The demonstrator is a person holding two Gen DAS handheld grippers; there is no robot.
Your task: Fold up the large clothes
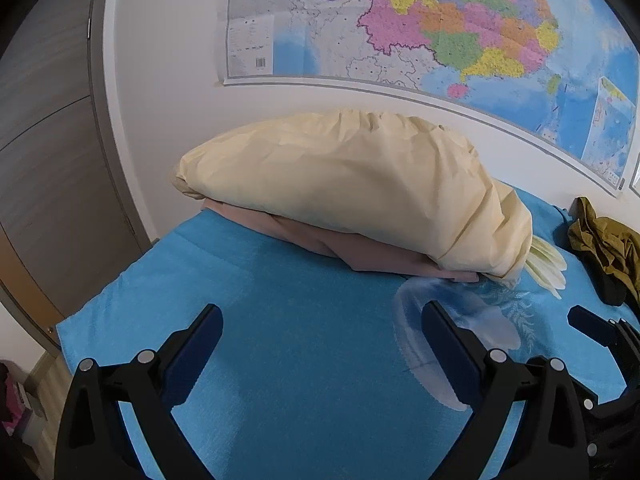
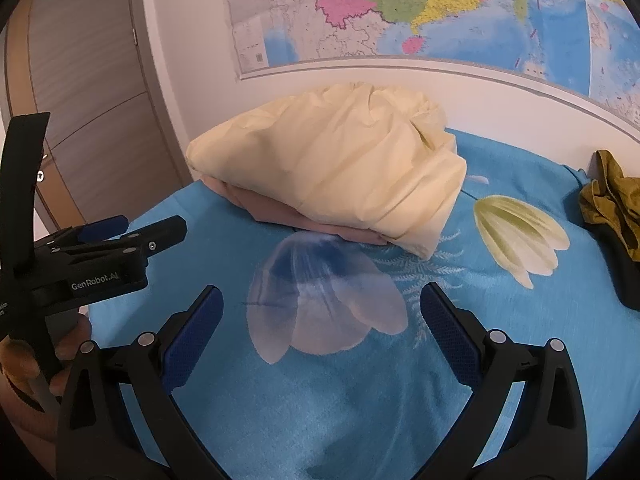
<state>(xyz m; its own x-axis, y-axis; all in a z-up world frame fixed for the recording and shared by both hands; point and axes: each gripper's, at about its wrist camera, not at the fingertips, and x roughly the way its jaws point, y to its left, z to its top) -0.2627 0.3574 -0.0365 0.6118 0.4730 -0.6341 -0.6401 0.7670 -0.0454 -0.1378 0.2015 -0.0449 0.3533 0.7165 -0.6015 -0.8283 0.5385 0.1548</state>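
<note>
A cream garment (image 1: 340, 184) lies folded on top of a folded pink garment (image 1: 316, 240) at the back of the blue bed cover (image 1: 280, 360), against the wall. A crumpled olive garment (image 1: 604, 240) lies at the right. My left gripper (image 1: 322, 316) hovers open over bare cover, short of the stack, with nothing between its fingers. In the right wrist view the cream garment (image 2: 332, 168), the pink garment (image 2: 276, 212) and the olive garment (image 2: 612, 200) show again. My right gripper (image 2: 322, 298) is open and empty above a printed flower, and my left gripper (image 2: 148, 228) sits beside it at the left.
A large wall map (image 1: 440, 28) hangs above the bed. A wooden door (image 1: 48, 160) stands at the left, past the bed's edge. A dark cloth (image 2: 628, 280) lies under the olive garment. A hand (image 2: 24, 364) holds the left gripper's handle.
</note>
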